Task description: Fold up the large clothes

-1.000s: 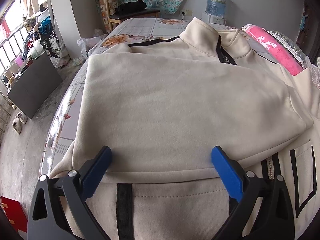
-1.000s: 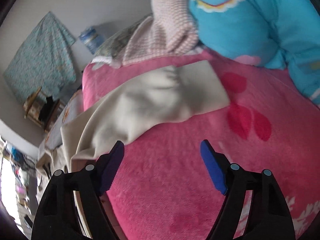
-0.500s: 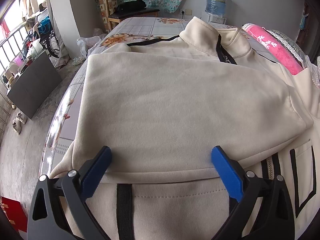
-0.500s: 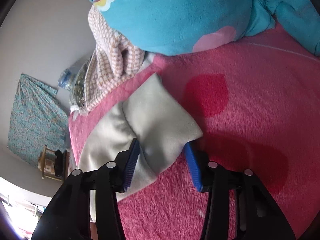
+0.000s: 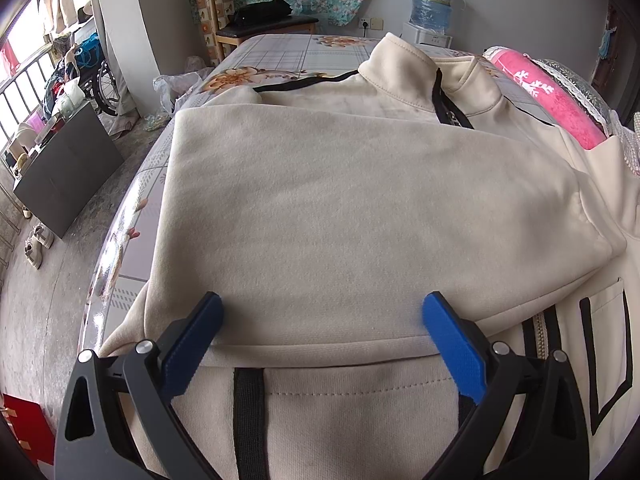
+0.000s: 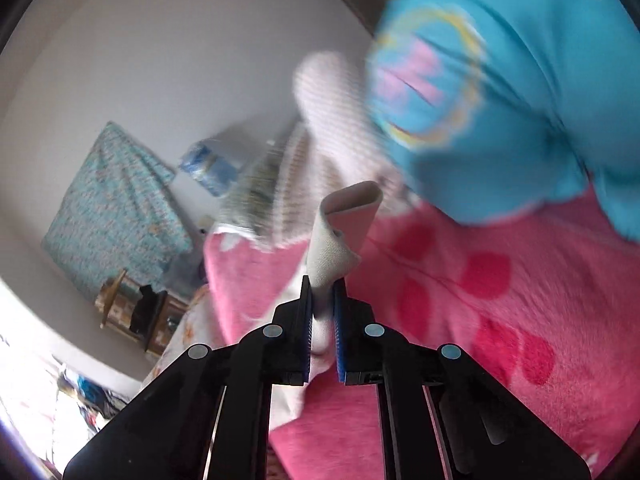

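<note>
Since a second ago my right gripper [image 6: 323, 300] has closed on the sleeve cuff [image 6: 348, 220] and lifted it off the pink fleece blanket [image 6: 500, 300]; jaws closing, fabric pinched between. Left gripper [image 5: 322, 320] unchanged: jaws wide open, empty, hovering over the cream jacket [image 5: 340, 200], which lies flat on the bed [image 5: 280, 52], one side folded in. Soft, thick knit; ribbed cuff.

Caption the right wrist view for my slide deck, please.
Right gripper closing on cream jacket sleeve cuff above pink blanket.
</note>
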{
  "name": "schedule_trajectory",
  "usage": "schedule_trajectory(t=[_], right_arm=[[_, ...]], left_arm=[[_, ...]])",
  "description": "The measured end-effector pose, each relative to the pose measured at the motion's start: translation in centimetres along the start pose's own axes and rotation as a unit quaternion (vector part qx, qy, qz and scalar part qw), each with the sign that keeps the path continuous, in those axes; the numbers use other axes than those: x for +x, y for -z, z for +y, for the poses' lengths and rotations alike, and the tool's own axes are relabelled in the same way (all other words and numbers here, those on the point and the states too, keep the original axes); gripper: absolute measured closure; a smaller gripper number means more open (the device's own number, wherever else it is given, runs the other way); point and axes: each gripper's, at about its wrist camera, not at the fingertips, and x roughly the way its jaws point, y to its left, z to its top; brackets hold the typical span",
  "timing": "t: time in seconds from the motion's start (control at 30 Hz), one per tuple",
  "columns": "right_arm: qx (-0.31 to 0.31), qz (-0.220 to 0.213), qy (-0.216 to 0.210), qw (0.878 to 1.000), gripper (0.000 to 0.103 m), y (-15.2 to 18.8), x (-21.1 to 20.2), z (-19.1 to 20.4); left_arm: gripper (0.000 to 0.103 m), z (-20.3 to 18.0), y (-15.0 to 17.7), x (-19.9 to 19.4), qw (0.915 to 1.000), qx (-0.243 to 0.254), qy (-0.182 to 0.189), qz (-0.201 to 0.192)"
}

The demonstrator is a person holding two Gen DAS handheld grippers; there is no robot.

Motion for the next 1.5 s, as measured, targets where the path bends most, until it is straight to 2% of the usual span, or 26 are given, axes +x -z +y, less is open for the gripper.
schedule_trajectory(t=[0.13, 0.33, 0.57, 0.67, 0.77, 0.97, 1.17, 1.27, 1.43, 1.5], right_arm=[[-0.082, -0.037, -0.040, 0.995, 0.096, -0.8, -3.9, 6.9], [-0.171, -0.067, -0.102, 0.978, 0.096, -0.9, -7.6, 15.6], [-0.223, -0.069, -0.129, 0.964, 0.096, 0.7, -6.3, 21.1], [-0.239, -0.059, -0.149, 0.958, 0.096, 1.8, -5.4, 22.9], [-0.265, -0.046, -0.176, 0.947, 0.096, 3.6, -5.7, 24.9], [-0.321, 0.004, -0.233, 0.918, 0.096, 9.2, -3.8, 29.8], [-0.365, 0.092, -0.273, 0.885, 0.096, 17.1, -0.8, 33.1], [-0.386, 0.152, -0.280, 0.866, 0.096, 22.5, 1.6, 33.8], [-0.434, 0.250, -0.264, 0.824, 0.096, 32.2, 4.8, 33.0], [-0.447, 0.293, -0.254, 0.806, 0.092, 35.3, 5.9, 32.1]], left_arm=[[0.005, 0.0, 0.0, 0.1, 1.0000, 0.001, 0.001, -0.001], [0.005, 0.0, 0.0, 0.1, 1.0000, 0.001, 0.001, -0.001], [0.005, 0.1, 0.0, 0.1, 1.0000, 0.003, 0.007, 0.001], [0.006, 0.5, 0.1, -0.3, 0.9997, -0.004, 0.024, -0.002], [0.006, 1.1, 0.3, -1.4, 0.9989, -0.018, 0.041, -0.015], [0.006, 1.6, 0.6, -3.8, 0.9982, -0.009, 0.045, -0.039], [0.006, 2.4, 1.3, -5.5, 0.9971, -0.009, 0.057, -0.051], [0.006, 2.9, 1.7, -5.8, 0.9967, -0.010, 0.061, -0.052], [0.011, 3.9, 2.4, -6.3, 0.9956, -0.014, 0.073, -0.057], [0.013, 4.3, 2.6, -6.4, 0.9944, -0.021, 0.086, -0.057]])
